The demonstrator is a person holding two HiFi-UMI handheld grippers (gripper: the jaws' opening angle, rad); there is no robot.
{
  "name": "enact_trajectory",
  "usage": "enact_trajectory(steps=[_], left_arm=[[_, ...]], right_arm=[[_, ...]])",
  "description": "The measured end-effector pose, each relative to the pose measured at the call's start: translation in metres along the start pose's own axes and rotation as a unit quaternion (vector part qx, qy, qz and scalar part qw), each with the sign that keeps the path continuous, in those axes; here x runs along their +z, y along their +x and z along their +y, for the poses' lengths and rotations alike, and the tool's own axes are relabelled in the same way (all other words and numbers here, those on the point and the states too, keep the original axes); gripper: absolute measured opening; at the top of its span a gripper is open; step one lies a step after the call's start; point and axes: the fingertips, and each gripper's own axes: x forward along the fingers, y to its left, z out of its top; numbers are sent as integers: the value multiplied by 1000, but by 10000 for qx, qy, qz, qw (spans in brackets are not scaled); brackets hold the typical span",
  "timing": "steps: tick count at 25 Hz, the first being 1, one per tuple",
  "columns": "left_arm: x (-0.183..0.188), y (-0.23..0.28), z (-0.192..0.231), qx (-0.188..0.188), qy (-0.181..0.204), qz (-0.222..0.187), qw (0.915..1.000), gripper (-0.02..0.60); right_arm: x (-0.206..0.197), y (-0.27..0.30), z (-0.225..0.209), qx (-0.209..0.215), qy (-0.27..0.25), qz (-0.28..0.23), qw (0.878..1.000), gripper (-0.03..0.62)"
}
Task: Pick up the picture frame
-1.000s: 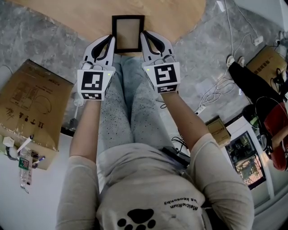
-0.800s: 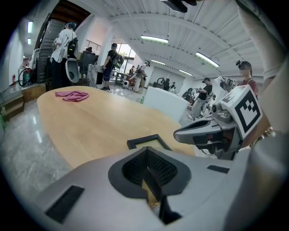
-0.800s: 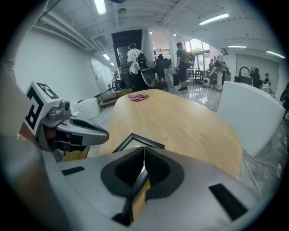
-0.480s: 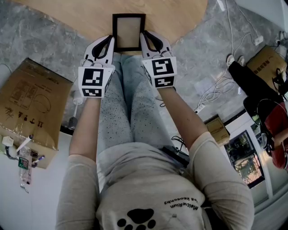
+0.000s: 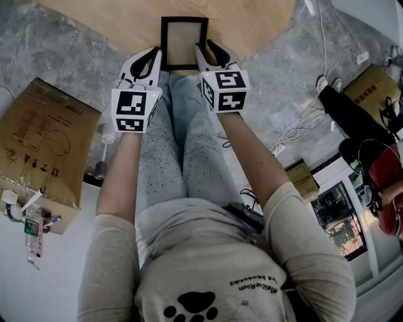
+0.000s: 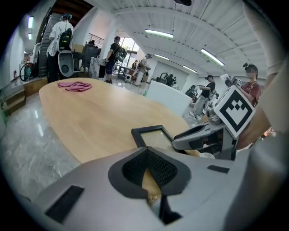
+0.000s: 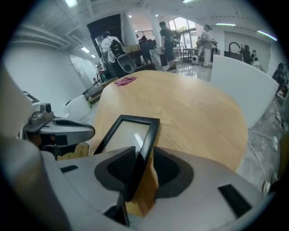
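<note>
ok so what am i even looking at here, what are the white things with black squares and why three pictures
A seated person holds a hand-held gripper in each hand; there is no robot arm. The cubes with black squares are markers fixed to them. The top-down picture comes from a camera on the person's head; the other two come from a camera riding on each hand-held gripper, looking along its jaws. On the wooden table lies a black picture frame near the edge, with a pink cloth far off. The left hand-held gripper is shut and empty, beside the frame. The right hand-held gripper has just been opening its jaws; the frame's right edge stands between them, not clamped.
</note>
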Motion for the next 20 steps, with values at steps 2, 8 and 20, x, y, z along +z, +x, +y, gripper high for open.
enact_trajectory(steps=[2, 8, 20], left_arm=[[-2, -1, 1, -5, -15, 14, 10000, 8], [-7, -5, 8, 4, -40, 66, 10000, 8], [-29, -34, 37, 289, -316, 117, 9990, 8]], right_arm=[[-2, 1, 0, -50, 84, 58, 9999, 126], [0, 4, 3, -219, 320, 50, 9992, 95], [6, 19, 49, -85, 119, 119, 9998, 87]])
